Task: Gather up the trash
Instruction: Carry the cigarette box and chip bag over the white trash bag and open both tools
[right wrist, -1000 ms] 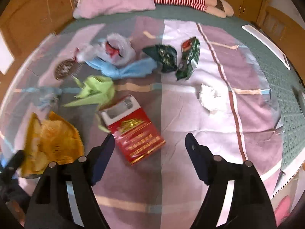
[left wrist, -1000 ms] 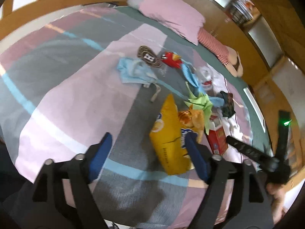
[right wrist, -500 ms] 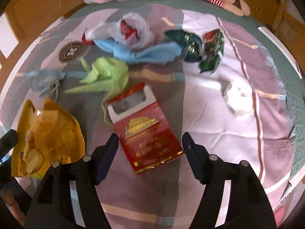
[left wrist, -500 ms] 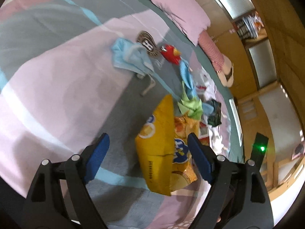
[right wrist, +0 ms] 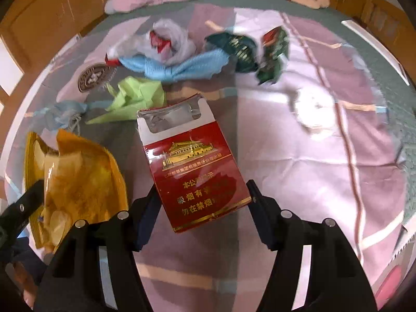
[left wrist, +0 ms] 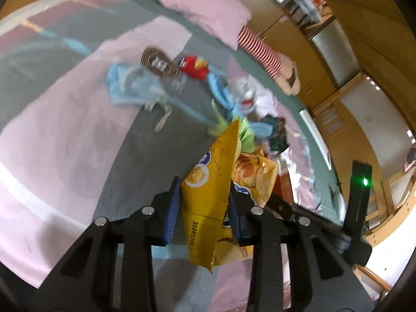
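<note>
On the striped bed (right wrist: pixel 299 156), the left tongs (left wrist: pixel 204 208) have just closed narrowly, pinching the yellow chip bag (left wrist: pixel 210 195). The right tongs (right wrist: pixel 201 215), closing yet half open, straddle the red cigarette pack (right wrist: pixel 192 171) at six o'clock, pads apparently clear.

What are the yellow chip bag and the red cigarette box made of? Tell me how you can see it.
Yellow chip bag: seemingly thin plastic or foil film, glossy; it creases sharply and catches glints.
Red cigarette box: apparently printed cardboard with a slight sheen; flat stiff faces, straight folded edges, an open flip lid and gold lettering.
</note>
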{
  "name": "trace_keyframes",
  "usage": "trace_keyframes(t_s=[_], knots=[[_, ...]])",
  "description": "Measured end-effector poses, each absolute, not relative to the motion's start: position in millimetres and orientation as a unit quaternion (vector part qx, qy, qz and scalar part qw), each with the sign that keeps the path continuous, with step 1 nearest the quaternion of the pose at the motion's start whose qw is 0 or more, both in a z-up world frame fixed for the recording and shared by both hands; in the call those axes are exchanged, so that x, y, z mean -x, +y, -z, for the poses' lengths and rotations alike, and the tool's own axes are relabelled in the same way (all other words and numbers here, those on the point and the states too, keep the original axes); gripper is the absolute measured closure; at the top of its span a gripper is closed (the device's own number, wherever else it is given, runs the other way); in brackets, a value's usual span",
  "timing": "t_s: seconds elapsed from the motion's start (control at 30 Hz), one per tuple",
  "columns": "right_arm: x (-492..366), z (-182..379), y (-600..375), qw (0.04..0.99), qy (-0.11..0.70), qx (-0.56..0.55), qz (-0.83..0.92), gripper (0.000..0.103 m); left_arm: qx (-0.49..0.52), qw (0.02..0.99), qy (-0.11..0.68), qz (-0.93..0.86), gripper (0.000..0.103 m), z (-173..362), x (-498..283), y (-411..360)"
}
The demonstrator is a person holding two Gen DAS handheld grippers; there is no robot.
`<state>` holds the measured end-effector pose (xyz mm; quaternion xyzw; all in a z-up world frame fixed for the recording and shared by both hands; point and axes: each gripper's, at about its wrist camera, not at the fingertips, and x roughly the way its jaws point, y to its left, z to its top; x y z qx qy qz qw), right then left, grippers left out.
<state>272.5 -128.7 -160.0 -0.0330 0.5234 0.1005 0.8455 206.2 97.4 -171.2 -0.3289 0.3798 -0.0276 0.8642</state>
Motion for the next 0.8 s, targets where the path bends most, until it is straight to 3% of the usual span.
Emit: trace_keyframes(t_s=[0.17,0.33,0.57,0.8], knots=[[-235.3,124.5,-155.6,0.877,0.471,0.036,-0.089,0.039,0.301,0.892,0.336,0.01,0.069,150.4,-188.9,97.9],[-186.0,96.5,-187.4,0.9,0.428,0.01,-0.088,0.039,0.199,0.933,0.299,-0.018,0.069,124.1,-158.1,75.7],[-136.8,82.0,-222.2,0.912,0.406,-0.002,-0.062,0.039,0.108,0.946,0.304,-0.021,0.069,123.2,-136.1,43.2],[-117.6,72.4,-229.8,0.915,0.399,-0.016,-0.058,0.039,0.093,0.948,0.303,-0.032,0.069,122.7,-133.6,44.2]])
